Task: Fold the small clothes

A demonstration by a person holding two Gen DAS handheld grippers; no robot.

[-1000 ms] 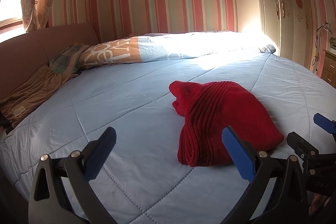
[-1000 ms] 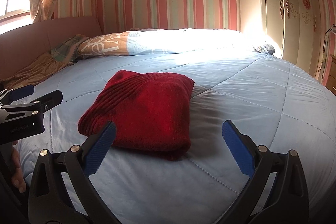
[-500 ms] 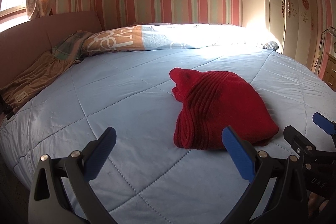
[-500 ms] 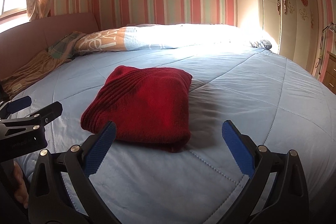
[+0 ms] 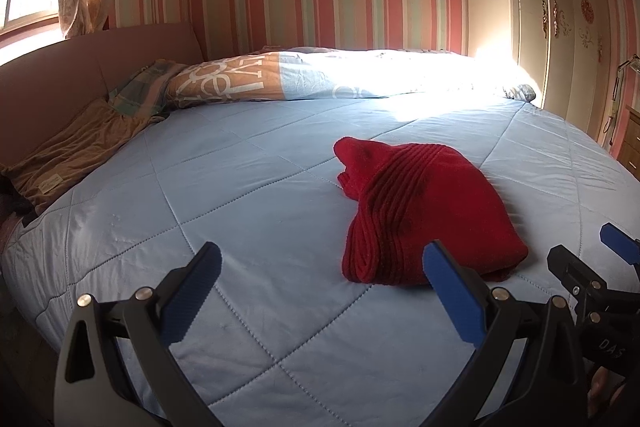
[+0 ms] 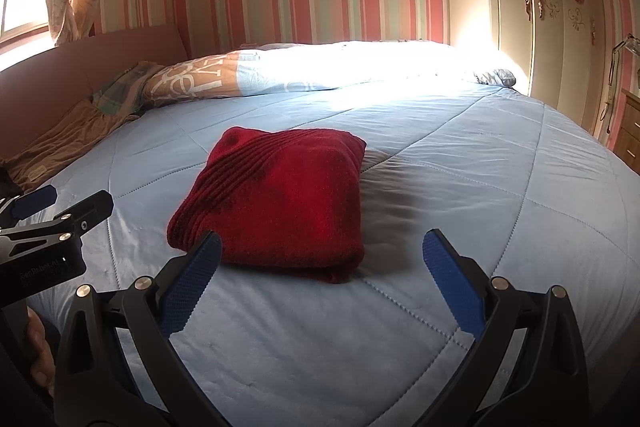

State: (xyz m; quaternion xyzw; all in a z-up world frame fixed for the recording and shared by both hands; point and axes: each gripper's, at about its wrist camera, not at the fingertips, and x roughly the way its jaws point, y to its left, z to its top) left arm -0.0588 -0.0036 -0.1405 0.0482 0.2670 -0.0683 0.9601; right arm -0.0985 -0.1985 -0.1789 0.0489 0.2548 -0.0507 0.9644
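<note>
A red knitted garment [image 5: 424,211] lies folded into a thick bundle on the light blue quilt [image 5: 240,195]; it also shows in the right wrist view [image 6: 280,203]. My left gripper [image 5: 320,291] is open and empty, held above the quilt, short of the garment and to its left. My right gripper [image 6: 320,279] is open and empty, just short of the garment's near edge. The right gripper also shows in the left wrist view [image 5: 592,267], and the left gripper in the right wrist view [image 6: 60,211].
A rolled duvet [image 5: 320,79] lies along the far side of the bed. A brown cloth [image 5: 72,155] and a checked pillow [image 5: 140,87] lie by the headboard at left. A wardrobe [image 5: 560,7] and a wooden drawer unit [image 5: 630,139] stand at right.
Both grippers have drawn back and up a little from the red garment, staying open. The garment has not moved.
</note>
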